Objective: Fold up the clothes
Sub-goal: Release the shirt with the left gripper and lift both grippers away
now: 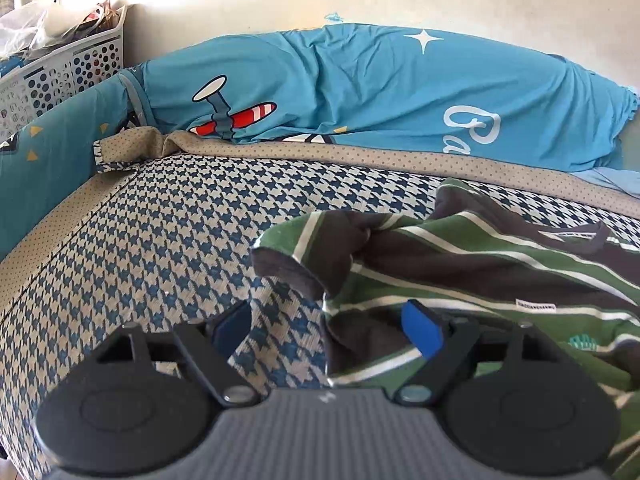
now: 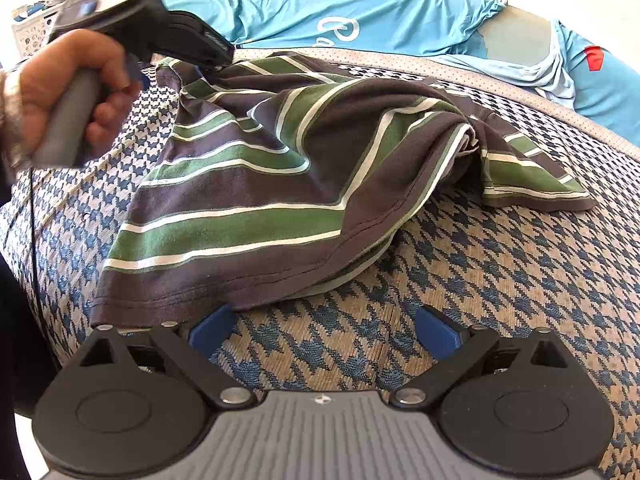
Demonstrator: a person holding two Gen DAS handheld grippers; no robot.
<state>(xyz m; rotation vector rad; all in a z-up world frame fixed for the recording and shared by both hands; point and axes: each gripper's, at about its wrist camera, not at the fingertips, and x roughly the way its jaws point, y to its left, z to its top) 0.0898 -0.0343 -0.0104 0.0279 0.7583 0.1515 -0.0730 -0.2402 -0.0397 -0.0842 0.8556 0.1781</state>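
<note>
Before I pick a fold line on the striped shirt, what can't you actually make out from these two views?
- Striped shirt: bunched, so its sleeves and collar are folded under in the right wrist view; the left wrist view cuts it off at the right edge.
- Left claw: open at the shirt's edge; contact underneath is hidden by cloth.
- Shirt label: print too small to read.
- Right claw: open over the houndstooth cover.

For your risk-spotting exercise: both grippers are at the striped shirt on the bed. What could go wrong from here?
1. The brown, green and white striped shirt lies bunched, so folding now may trap creases.
2. The open left gripper straddles only the shirt's edge and might pinch one layer.
3. The open right gripper may catch the houndstooth bedcover.
</note>
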